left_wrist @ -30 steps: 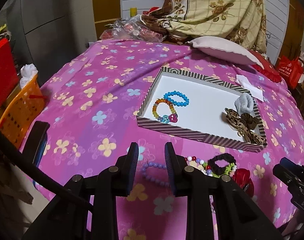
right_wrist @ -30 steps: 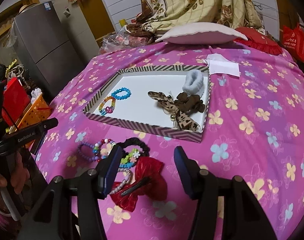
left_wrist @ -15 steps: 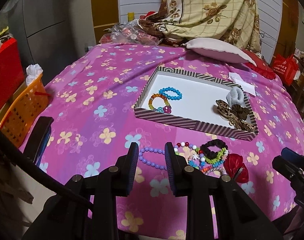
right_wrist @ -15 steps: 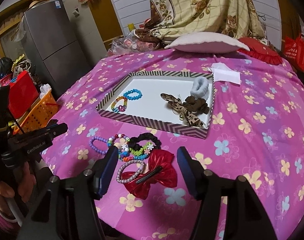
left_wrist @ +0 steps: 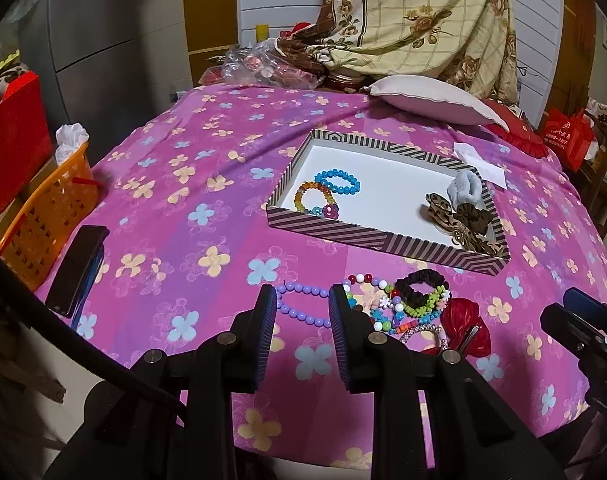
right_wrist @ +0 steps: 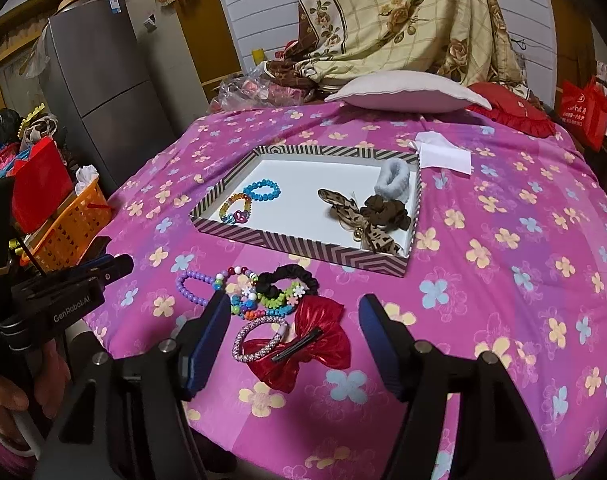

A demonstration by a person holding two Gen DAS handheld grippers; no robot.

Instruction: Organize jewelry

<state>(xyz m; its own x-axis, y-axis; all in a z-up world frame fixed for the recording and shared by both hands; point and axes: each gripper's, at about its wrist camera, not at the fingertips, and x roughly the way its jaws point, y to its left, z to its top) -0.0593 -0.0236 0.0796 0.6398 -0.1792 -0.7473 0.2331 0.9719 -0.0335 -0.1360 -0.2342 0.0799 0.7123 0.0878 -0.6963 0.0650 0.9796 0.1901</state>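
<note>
Because bracelets go left and hair pieces right in the striped tray (right_wrist: 303, 242), the unsorted pile sits just below it. At lower centre of the right view, the right gripper (right_wrist: 293, 330) is opening around the red bow clip (right_wrist: 303, 344), not touching it. The left gripper (left_wrist: 299, 320) hangs apart, empty, framing the purple bead bracelet (left_wrist: 299, 308).

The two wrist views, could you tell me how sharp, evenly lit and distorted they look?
Left wrist view: sharp, warm indoor light, dark corners, the striped box bowed by the fisheye. Right wrist view: equally sharp, soft shadows under the red bow, straight wall lines curving near the edges.
</note>
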